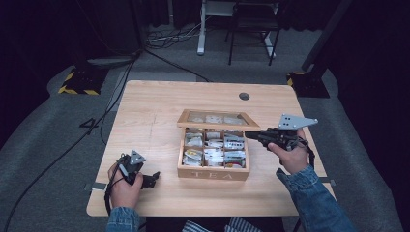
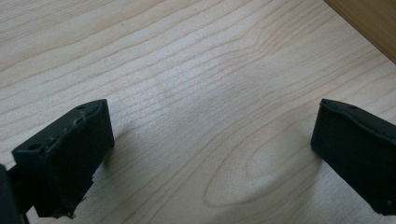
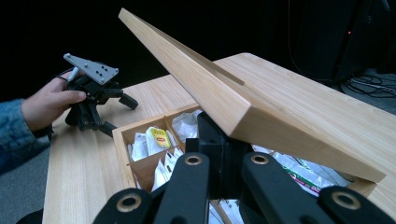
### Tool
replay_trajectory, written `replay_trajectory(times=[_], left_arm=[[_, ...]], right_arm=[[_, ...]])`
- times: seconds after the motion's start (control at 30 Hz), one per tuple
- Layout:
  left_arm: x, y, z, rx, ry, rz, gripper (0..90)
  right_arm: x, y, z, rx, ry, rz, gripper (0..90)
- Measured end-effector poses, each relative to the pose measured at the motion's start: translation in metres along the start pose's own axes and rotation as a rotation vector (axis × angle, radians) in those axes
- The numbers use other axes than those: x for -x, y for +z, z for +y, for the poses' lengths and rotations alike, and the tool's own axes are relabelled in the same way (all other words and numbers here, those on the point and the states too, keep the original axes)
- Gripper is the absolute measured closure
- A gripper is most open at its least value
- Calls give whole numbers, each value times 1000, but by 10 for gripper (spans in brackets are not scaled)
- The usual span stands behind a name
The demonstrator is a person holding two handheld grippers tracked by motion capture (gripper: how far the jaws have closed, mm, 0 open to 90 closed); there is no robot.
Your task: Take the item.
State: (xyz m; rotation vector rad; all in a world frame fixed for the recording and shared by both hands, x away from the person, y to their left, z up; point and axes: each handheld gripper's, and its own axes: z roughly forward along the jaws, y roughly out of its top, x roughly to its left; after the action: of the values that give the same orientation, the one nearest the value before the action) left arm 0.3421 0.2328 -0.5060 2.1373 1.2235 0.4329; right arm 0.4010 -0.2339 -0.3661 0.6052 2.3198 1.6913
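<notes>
Black jaws of the right gripper (image 1: 249, 135) are pressed together, with nothing pinched between them, their tips tucked under the raised edge of the wooden lid (image 1: 217, 119). In the right gripper view that lid (image 3: 243, 95) slants up and away directly above the closed jaws, propped partly open.

Largest of all is the pale wooden table (image 1: 150, 116), which spreads out beneath and around both pairs of jaws. Next comes the tea box (image 1: 213, 173), lying straight ahead of the right jaws and off to the side of the left ones, near but apart from them. Its open compartments hold tea bags (image 1: 212, 151), just below and beyond the right jaw tips; a yellow packet (image 3: 160, 138) shows among them.

The right hand (image 1: 292, 157) grips its tool level, pointing sideways at the box, the denim sleeve (image 1: 314, 198) coming up from the near edge of the table. The left hand (image 1: 126, 186) rests at the near left part of the table, holding the left gripper (image 1: 151, 180) low and pointed toward the box. In the left gripper view those jaws stand wide apart over bare wood grain, nothing between them, one corner of the box (image 2: 371, 21) visible beyond.
</notes>
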Motion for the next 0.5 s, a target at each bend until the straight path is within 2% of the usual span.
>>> replay_trajectory(times=[0.4, 0.47, 0.5], left_arm=[[-1, 1, 3, -7, 4, -12, 8], [-2, -2, 6, -21, -4, -6, 54], [-3, -4, 8, -25, -1, -5, 139]], right_arm=[[1, 1, -1, 4, 2, 7, 900], [1, 1, -1, 4, -1, 8, 900], [1, 1, -1, 4, 0, 9, 900]])
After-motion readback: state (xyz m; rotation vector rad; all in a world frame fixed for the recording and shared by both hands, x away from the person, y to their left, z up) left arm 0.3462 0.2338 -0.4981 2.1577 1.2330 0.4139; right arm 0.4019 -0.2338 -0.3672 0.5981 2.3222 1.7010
